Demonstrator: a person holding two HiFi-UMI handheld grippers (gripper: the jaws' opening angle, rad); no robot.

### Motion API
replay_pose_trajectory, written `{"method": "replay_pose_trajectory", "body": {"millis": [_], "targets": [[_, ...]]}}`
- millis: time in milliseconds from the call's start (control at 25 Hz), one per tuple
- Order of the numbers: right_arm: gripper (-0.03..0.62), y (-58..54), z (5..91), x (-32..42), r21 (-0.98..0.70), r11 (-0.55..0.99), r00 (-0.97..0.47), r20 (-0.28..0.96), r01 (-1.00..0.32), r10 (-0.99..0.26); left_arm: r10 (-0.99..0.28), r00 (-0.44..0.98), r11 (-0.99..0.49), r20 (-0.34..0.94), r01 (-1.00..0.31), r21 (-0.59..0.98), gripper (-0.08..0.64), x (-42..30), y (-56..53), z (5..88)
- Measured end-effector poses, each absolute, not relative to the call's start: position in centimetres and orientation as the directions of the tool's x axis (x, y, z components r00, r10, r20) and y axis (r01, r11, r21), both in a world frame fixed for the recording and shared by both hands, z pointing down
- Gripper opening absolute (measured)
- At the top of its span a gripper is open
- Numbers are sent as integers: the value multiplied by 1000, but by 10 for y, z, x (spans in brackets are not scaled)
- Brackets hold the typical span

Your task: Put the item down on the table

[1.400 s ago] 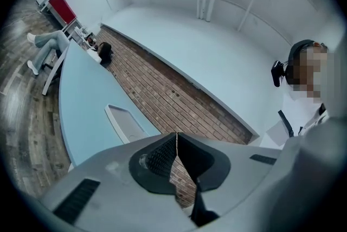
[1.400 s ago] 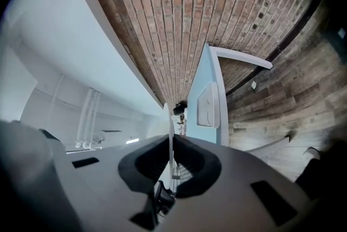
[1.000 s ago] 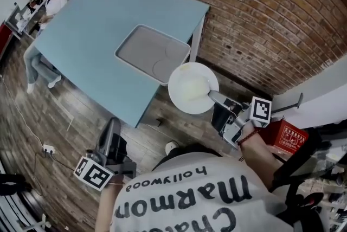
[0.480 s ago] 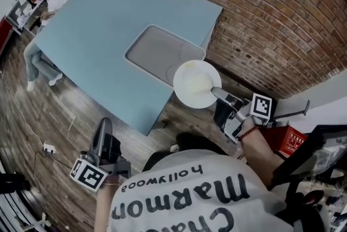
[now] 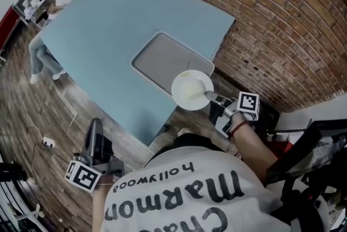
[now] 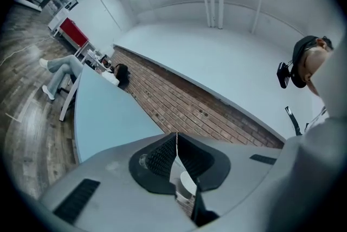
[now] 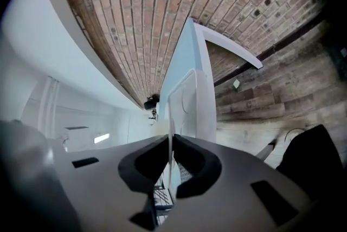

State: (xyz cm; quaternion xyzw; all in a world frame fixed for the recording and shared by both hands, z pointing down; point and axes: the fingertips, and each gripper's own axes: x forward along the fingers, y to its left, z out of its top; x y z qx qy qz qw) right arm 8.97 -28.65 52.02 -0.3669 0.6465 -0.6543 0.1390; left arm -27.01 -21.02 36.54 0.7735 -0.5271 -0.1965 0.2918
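Just right of the head view's centre, the right claw (image 5: pixel 209 97) pinches the rim of a round white plate (image 5: pixel 191 90); in the right gripper view the right claw (image 7: pixel 171 142) is pressed on the plate (image 7: pixel 170 117), which shows edge-on as a thin white line. The plate hangs over the near right corner of a grey rectangular tray (image 5: pixel 160 57) with a round recess, lying on the light blue desk (image 5: pixel 108 19). Whether plate and tray touch cannot be told. At lower left the left claw (image 5: pixel 95 127) is pressed together, well apart from the desk, gripping nothing (image 6: pixel 177 140).
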Motion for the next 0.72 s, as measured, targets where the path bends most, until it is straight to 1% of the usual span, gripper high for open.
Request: {"method": "replay_pose_trajectory", "body": {"millis": [160, 320, 520, 720], "targets": [[21, -302, 537, 78, -918, -136, -700, 374, -372, -608, -932, 362, -275, 19, -740, 615, 15, -265, -222, 364], [20, -320, 548, 75, -873, -122, -700, 455, -471, -551, -941, 337, -236, 41, -736, 635, 15, -262, -240, 370], [20, -339, 554, 78, -830, -66, -691, 503, -554, -519, -950, 311, -212, 39, -730, 650, 15, -255, -250, 375], [21, -340, 550, 68, -759, 41, -666, 544, -650, -511, -957, 289, -200, 27, -723, 661, 15, -260, -244, 377]]}}
